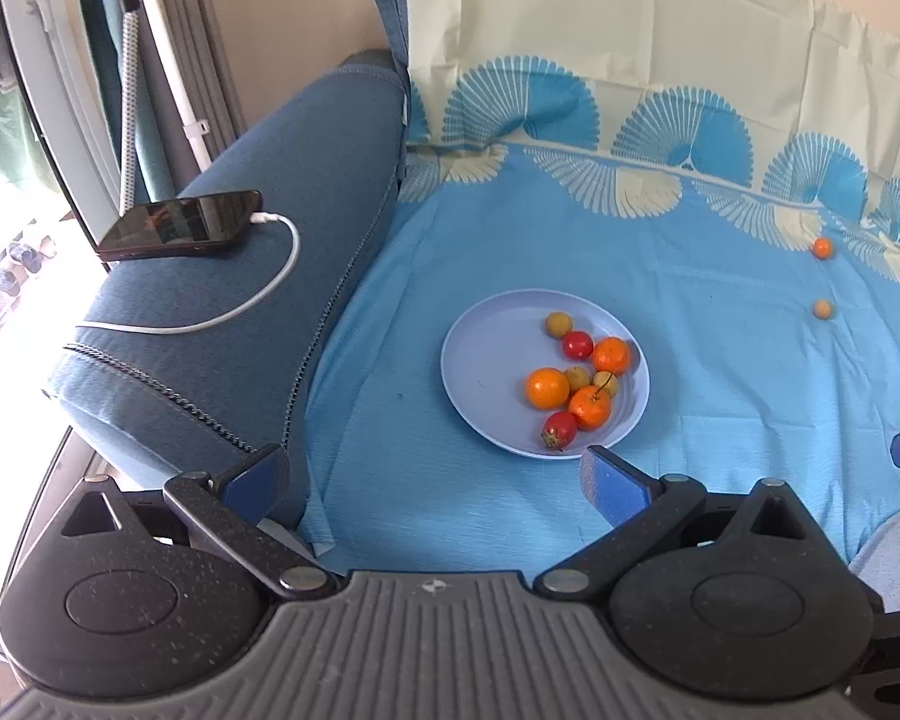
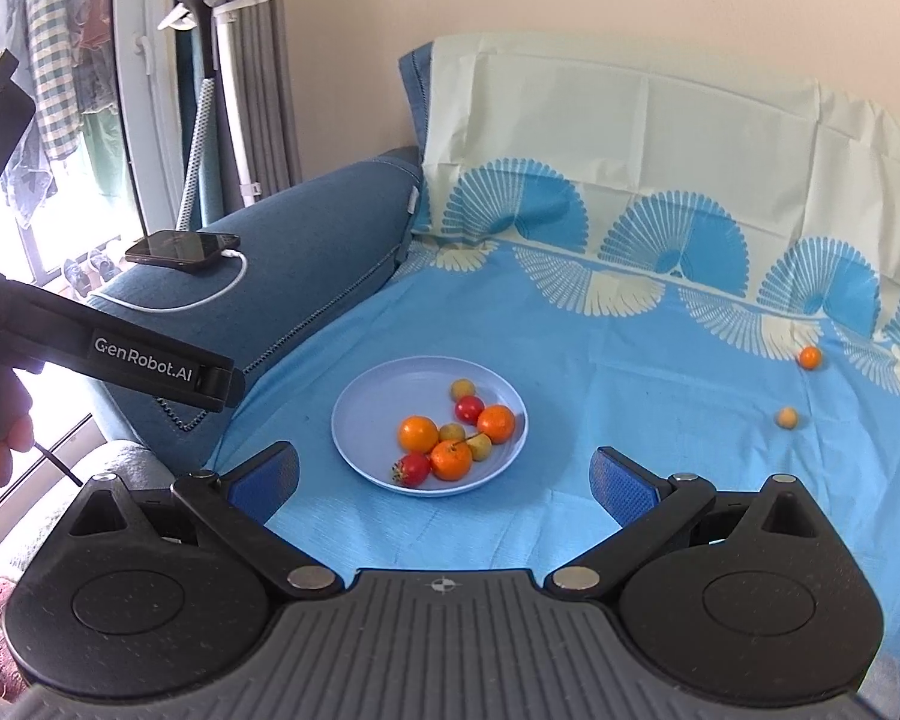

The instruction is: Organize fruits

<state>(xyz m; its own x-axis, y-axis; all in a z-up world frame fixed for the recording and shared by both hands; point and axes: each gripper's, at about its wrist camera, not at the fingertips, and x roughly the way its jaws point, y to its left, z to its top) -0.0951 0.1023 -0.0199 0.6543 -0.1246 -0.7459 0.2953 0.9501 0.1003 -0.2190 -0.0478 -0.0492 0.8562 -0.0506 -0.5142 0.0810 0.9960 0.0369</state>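
My left tongs point(image 1: 435, 474) and right tongs point(image 2: 444, 480) both gape wide, empty, hovering over the blue sheet point(image 2: 630, 450). Plate point(image 1: 486, 372) sits mid-sheet holding oranges, red and yellowish fruits bunched together. Two strays well apart to the right — small orange fruit point(image 1: 822, 248), pale yellow fruit point(image 1: 821, 308). Phone point(image 1: 186, 225) charging on the sofa arm.

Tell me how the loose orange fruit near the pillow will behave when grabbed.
The orange fruit is small and round, so it will probably roll if nudged. It lies on a soft sheet, which may sag under the fingers. Its skin looks smooth and glossy, so it could slip from a loose grip.
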